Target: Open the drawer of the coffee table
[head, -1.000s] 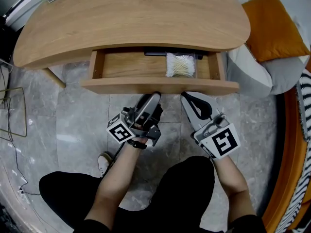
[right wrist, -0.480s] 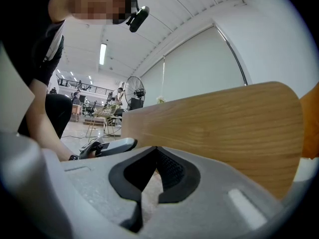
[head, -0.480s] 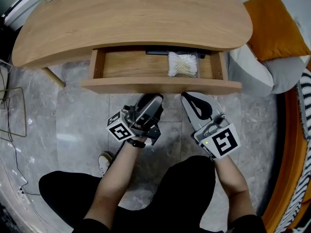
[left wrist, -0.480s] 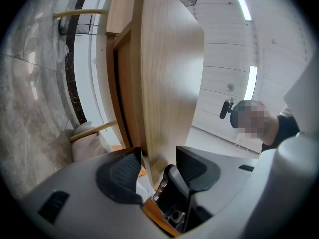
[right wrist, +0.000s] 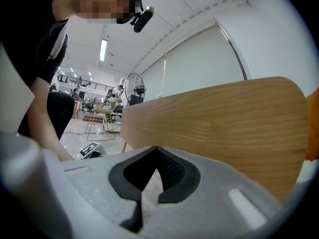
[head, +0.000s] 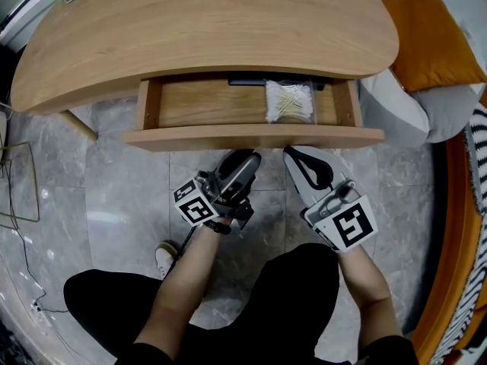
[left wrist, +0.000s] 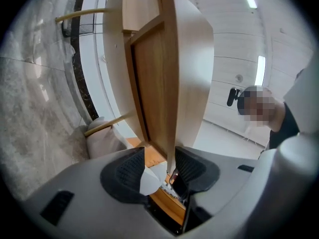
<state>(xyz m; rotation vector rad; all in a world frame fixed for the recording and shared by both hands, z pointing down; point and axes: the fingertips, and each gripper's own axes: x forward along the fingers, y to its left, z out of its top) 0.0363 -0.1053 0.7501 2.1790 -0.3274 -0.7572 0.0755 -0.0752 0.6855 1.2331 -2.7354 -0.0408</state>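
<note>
The wooden coffee table (head: 205, 29) has its drawer (head: 213, 103) pulled out, with the front panel (head: 251, 137) toward me. My left gripper (head: 245, 160) sits just below that panel. Its jaws are opening, and in the left gripper view (left wrist: 159, 166) the panel's thin edge (left wrist: 170, 133) shows in the gap with neither pad pressing on it. My right gripper (head: 295, 152) is beside it under the same panel, with its tips together (right wrist: 156, 148) and nothing held.
Inside the drawer lie a clear packet of cotton swabs (head: 289, 101) and a dark flat object (head: 251, 81) at the back. An orange cushion (head: 430, 33) on a grey seat (head: 403, 105) is at the right, and a wire frame (head: 19, 181) at the left. My knees are below.
The left gripper's jaws have spread apart and it has dropped slightly below the drawer front. The right gripper has stayed where it was.
</note>
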